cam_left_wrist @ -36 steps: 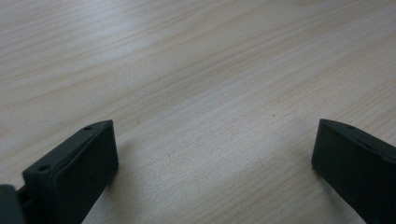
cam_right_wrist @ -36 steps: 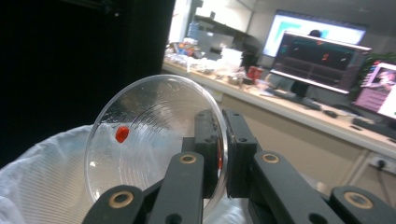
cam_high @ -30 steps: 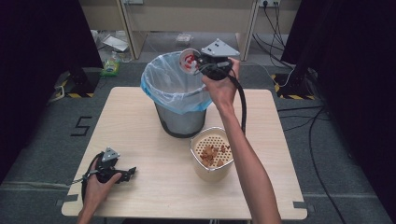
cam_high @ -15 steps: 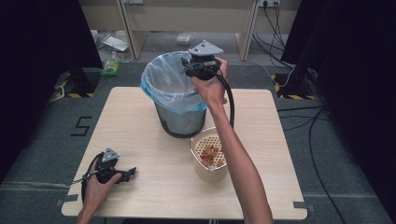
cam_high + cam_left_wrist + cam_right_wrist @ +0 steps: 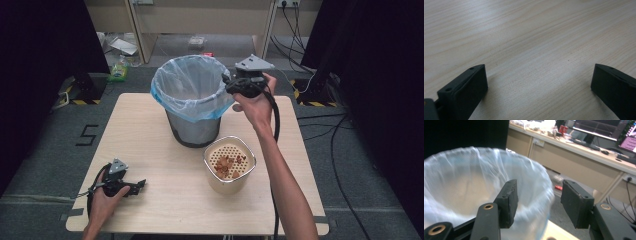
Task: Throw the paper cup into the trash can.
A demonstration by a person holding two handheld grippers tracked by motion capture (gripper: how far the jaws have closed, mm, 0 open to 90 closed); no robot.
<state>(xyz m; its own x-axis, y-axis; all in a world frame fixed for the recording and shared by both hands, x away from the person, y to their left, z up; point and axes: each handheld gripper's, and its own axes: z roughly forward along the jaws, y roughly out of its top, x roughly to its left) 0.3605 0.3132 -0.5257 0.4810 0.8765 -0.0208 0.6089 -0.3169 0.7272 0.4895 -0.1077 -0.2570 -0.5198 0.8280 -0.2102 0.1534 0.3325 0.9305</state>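
High view: right gripper [image 5: 227, 82] has pulled back from over the bin [image 5: 192, 102] to its 3 o'clock rim, red scrap gone, likely dropped in. Cup [image 5: 229, 167] of scraps at bin's 5 o'clock. Left gripper [image 5: 137, 186] rests on table [image 5: 150, 135], 7 o'clock.
Left gripper view: jaws wide apart, empty.
Right gripper view: jaws parted, empty, arm raised, wrist level.

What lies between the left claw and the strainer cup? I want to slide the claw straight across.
In the high view, bare wooden table lies between the left claw and the strainer cup; nothing stands there.
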